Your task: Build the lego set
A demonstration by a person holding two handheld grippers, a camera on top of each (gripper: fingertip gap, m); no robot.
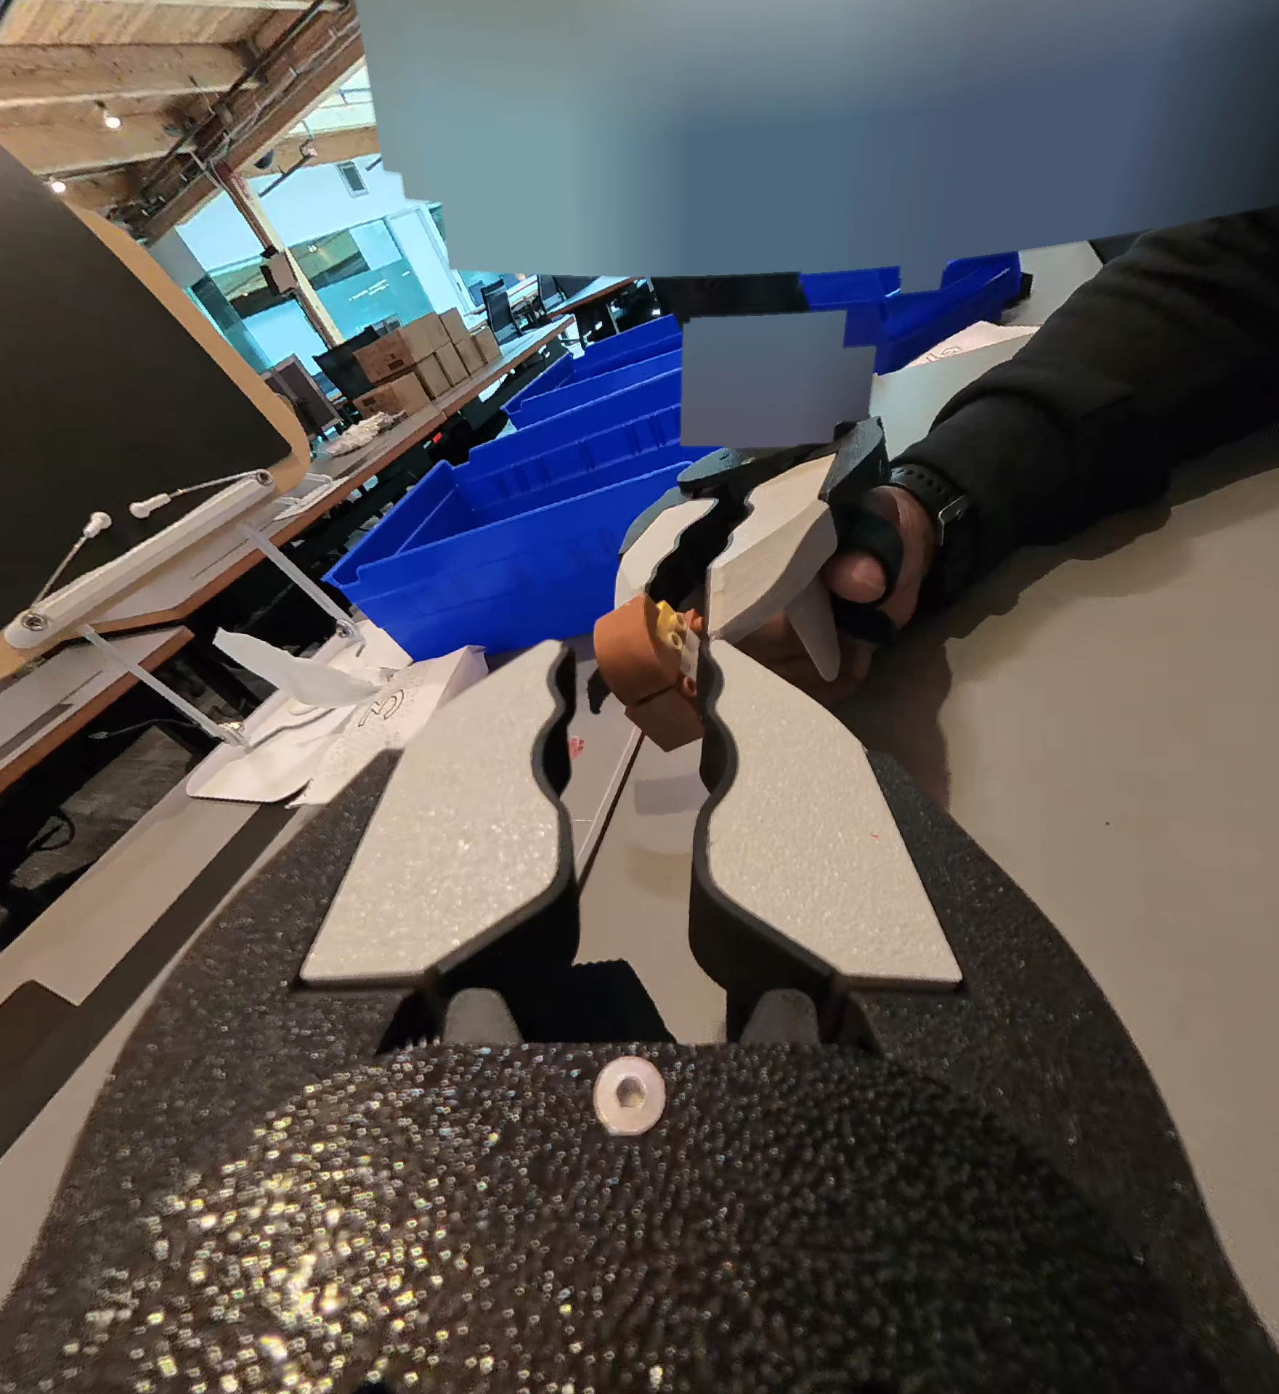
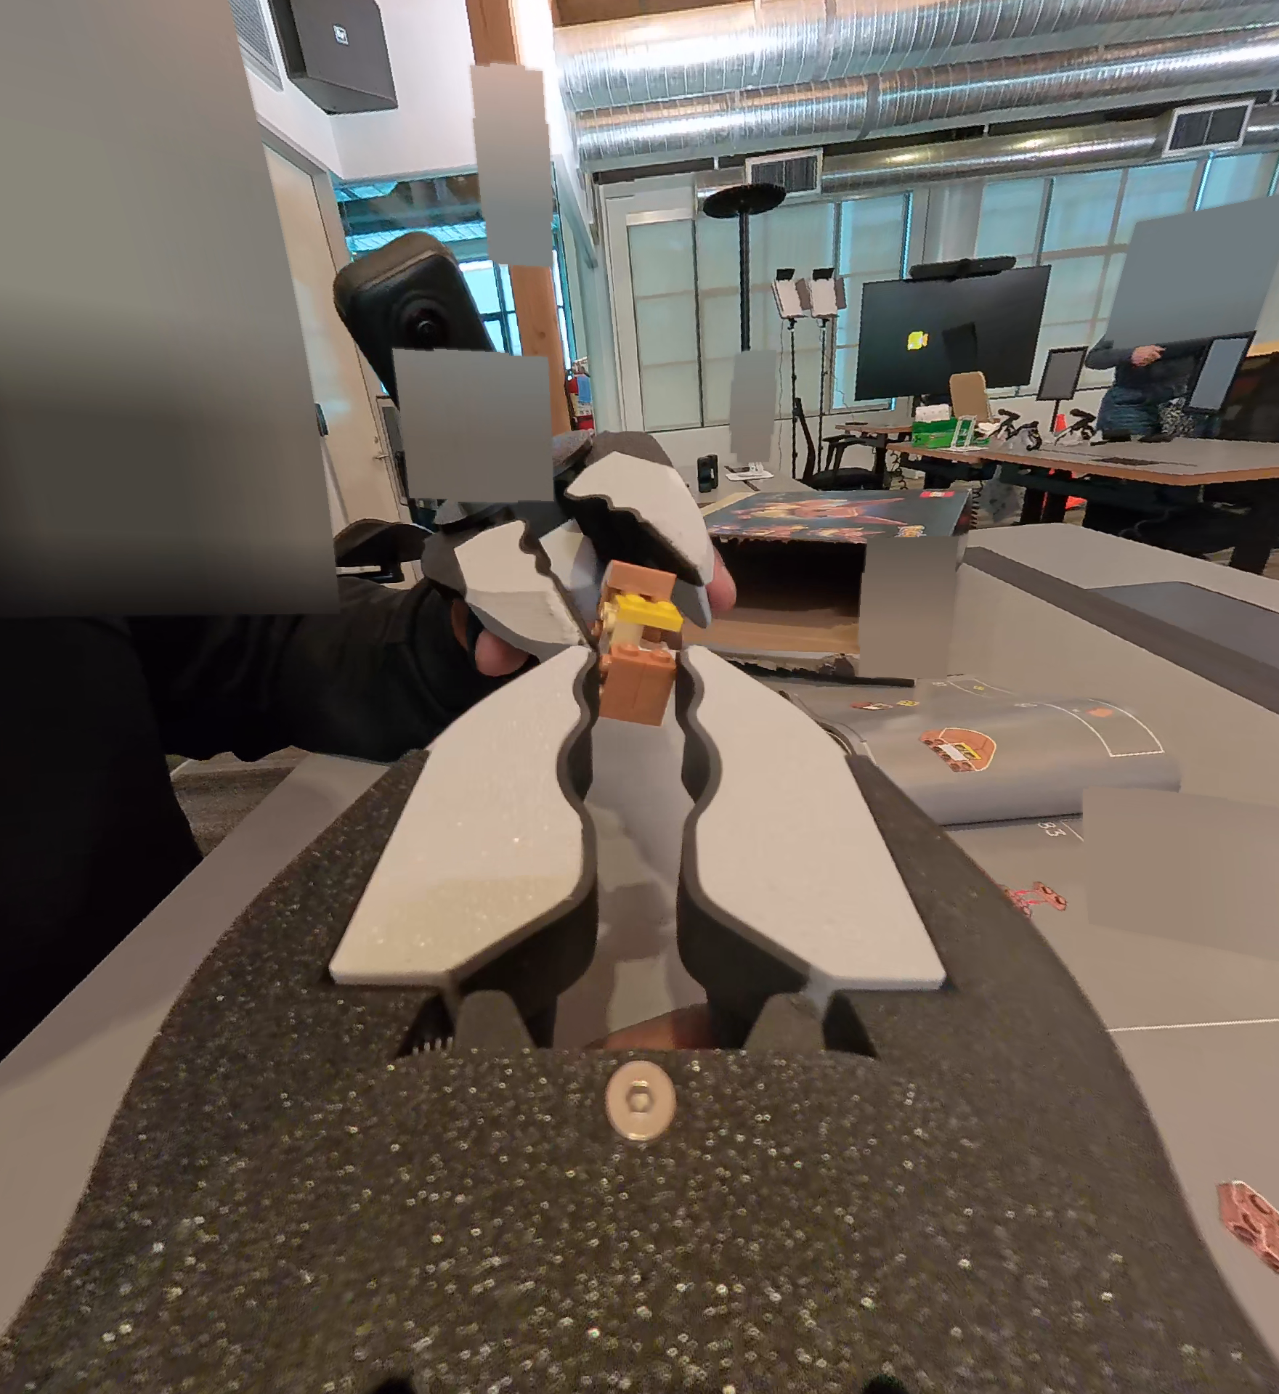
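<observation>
A small brown brick assembly (image 2: 636, 671) with a yellow plate and tan pieces hangs tilted above the grey table (image 2: 1074, 943), centre frame. It sits between the fingertips of both grippers.

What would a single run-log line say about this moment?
right hand-held gripper: clamped on brown-and-yellow brick assembly | left hand-held gripper: jaws apart around same assembly, one pad clear | below: grey table
</observation>
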